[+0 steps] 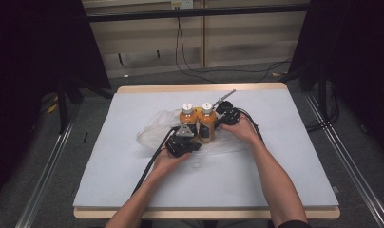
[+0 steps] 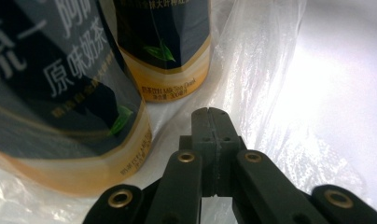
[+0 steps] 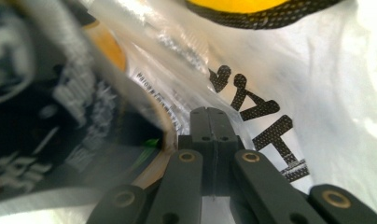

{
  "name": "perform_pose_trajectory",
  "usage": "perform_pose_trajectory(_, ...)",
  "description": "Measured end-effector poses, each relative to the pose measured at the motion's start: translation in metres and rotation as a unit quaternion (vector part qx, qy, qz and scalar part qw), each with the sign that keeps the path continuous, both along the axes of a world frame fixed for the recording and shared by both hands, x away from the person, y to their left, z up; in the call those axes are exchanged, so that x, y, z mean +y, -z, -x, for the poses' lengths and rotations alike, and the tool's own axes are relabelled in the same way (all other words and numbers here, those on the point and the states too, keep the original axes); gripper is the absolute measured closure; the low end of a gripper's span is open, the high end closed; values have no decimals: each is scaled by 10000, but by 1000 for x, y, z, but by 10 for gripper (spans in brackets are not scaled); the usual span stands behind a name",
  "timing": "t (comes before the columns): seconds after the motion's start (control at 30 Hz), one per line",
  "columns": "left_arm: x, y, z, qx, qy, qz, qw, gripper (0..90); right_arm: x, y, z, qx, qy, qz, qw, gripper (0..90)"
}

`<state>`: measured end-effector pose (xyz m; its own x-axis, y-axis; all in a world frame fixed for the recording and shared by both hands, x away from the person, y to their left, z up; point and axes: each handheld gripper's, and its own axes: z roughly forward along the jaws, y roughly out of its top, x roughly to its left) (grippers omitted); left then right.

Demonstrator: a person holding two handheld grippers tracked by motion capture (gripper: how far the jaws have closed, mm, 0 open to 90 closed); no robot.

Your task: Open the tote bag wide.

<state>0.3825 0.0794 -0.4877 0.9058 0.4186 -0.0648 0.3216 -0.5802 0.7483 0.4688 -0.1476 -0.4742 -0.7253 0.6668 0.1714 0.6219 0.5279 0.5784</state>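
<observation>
Two bottles of orange drink with white caps and dark labels, one on the left (image 1: 187, 119) and one on the right (image 1: 207, 121), stand side by side on a crumpled clear plastic bag (image 1: 154, 129). My left gripper (image 1: 195, 137) lies at their front left. In the left gripper view its jaws (image 2: 210, 113) are shut, low beside the near bottle (image 2: 60, 93) and the far bottle (image 2: 170, 46), with bag film (image 2: 266, 70) around them. My right gripper (image 1: 218, 123) comes in from the right. Its jaws (image 3: 209, 112) are shut against the printed bag (image 3: 266, 126), next to a bottle (image 3: 56, 112).
The bottles stand mid-table on a pale sheet over a wooden table (image 1: 133, 171), with open surface on every side. A thin grey rod (image 1: 226, 96) sticks out behind the right gripper. A yellow object with a black mesh edge (image 3: 242, 5) shows beyond the bag.
</observation>
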Motion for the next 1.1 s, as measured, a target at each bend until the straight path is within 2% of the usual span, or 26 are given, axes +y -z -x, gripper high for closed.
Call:
perform_pose_trajectory(0.17,0,-2,6,18,188,-133,9997,900,0,0,-6,33,157,20,9999,900)
perform_pose_trajectory(0.27,2,0,8,113,250,20,9996,900,1,0,-12,14,240,25,9997,900)
perform_pose_trajectory(0.3,3,-1,9,126,295,-33,9995,900,2,1,-13,-1,245,25,9997,900)
perform_pose_trajectory(0.37,3,-1,11,162,428,-10,9990,900,3,0,-14,34,288,12,9996,900)
perform_pose_trajectory(0.4,2,-1,14,202,415,23,9989,900,3,1,-15,5,285,18,9996,900)
perform_pose_trajectory(0.47,0,-1,18,102,482,-70,9988,900,4,1,-17,14,337,-5,9994,900)
perform_pose_trajectory(0.53,0,-3,19,116,550,-162,9983,900,5,1,-19,16,383,12,9993,900)
perform_pose_trajectory(0.57,0,-2,19,142,585,-66,9982,900,6,1,-20,0,402,24,9992,900)
perform_pose_trajectory(0.67,1,-3,20,174,601,-147,9979,900,12,0,-24,-85,507,157,9986,900)
perform_pose_trajectory(0.7,0,-2,20,169,621,-67,9979,900,13,0,-25,-120,527,178,9984,900)
perform_pose_trajectory(0.77,1,-3,21,274,614,-135,9976,900,15,0,-28,-135,571,207,9981,900)
perform_pose_trajectory(0.93,2,-2,22,310,690,-19,9971,900,15,1,-32,-89,683,125,9975,900)
perform_pose_trajectory(1.1,2,-4,25,293,721,-139,9969,900,16,1,-35,-85,809,132,9966,900)
